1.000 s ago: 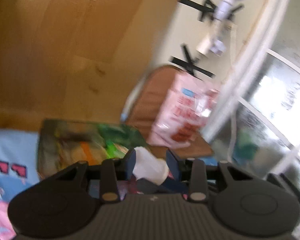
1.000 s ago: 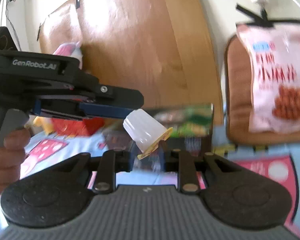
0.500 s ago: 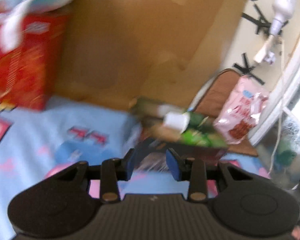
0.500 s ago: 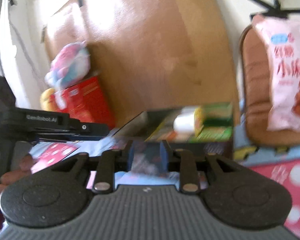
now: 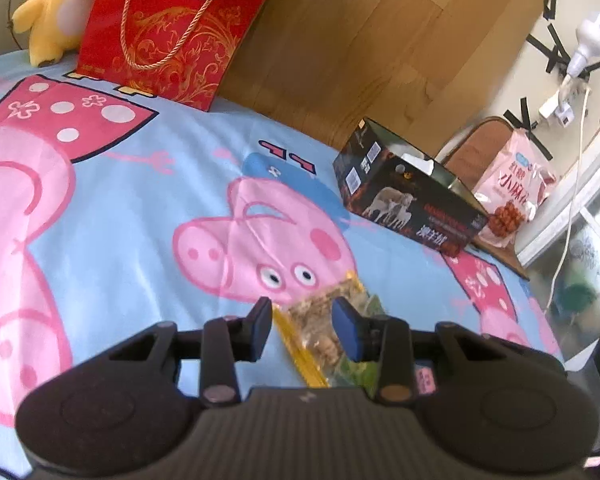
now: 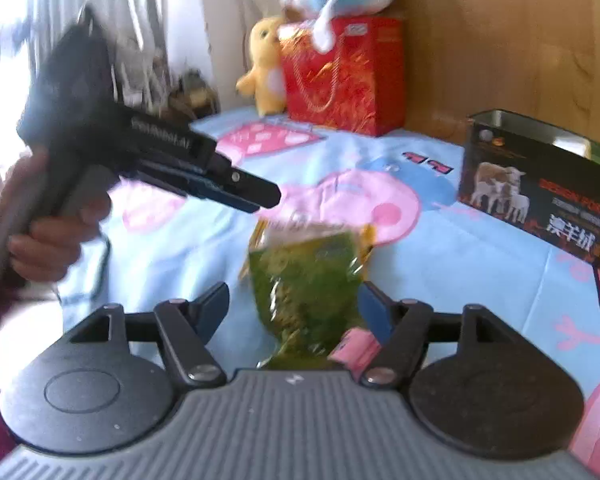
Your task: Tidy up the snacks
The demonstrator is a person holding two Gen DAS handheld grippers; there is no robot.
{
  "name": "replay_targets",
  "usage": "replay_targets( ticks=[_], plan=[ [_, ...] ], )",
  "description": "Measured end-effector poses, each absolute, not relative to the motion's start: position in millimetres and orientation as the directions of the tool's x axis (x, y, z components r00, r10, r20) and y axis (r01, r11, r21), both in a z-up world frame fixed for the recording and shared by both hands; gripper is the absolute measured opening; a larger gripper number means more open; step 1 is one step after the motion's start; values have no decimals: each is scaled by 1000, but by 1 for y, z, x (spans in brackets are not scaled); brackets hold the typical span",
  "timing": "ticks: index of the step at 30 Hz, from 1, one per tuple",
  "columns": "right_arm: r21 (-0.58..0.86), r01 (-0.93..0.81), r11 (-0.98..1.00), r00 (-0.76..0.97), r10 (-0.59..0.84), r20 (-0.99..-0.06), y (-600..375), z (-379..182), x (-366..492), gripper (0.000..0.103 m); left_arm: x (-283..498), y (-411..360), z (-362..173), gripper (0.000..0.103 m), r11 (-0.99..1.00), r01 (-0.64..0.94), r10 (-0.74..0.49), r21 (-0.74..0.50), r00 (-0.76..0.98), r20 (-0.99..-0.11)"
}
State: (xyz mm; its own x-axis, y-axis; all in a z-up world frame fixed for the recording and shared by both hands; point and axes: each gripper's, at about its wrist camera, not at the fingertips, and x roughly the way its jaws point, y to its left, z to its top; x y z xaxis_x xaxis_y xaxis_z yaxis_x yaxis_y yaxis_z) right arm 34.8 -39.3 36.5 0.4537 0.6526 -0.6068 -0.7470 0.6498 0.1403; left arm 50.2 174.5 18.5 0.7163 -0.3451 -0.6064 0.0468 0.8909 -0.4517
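Observation:
A snack packet (image 5: pixel 320 320) with a yellow edge, a clear window and a green half (image 6: pixel 304 280) lies on the blue cartoon bedsheet (image 5: pixel 140 200). My left gripper (image 5: pixel 302 328) hovers just over its far end with a narrow gap and nothing pressed between its pads; the right wrist view shows it (image 6: pixel 260 196) held by a hand. My right gripper (image 6: pixel 294 308) straddles the packet's green end. Its jaws are opening wide and the pads stand clear of the packet. The black sheep-picture box (image 5: pixel 412 208) (image 6: pixel 540 200) stands open-topped to the right.
A red gift bag (image 5: pixel 172 28) (image 6: pixel 344 76) and a yellow plush (image 5: pixel 48 12) sit against the wooden headboard. A pink snack bag (image 5: pixel 512 192) rests on a brown seat beyond the box. A small pink item (image 6: pixel 356 346) lies by my right finger.
The left gripper held a white jelly cup over the box; the cup now lies in the box. Both grippers swung away down to the packet on the sheet. The right jaws spread wide.

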Motion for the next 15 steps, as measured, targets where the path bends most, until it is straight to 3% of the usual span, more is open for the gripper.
replay_targets(
  ticks=[9, 15],
  plan=[
    [35, -619, 785, 600, 502, -623, -53, 30, 38, 74, 44, 158, 25, 33, 953, 4, -202, -302, 751, -628],
    [226, -517, 825, 617, 543, -569, -97, 37, 38, 75, 42, 152, 24, 33, 978, -34, -109, -207, 761, -640]
  ],
)
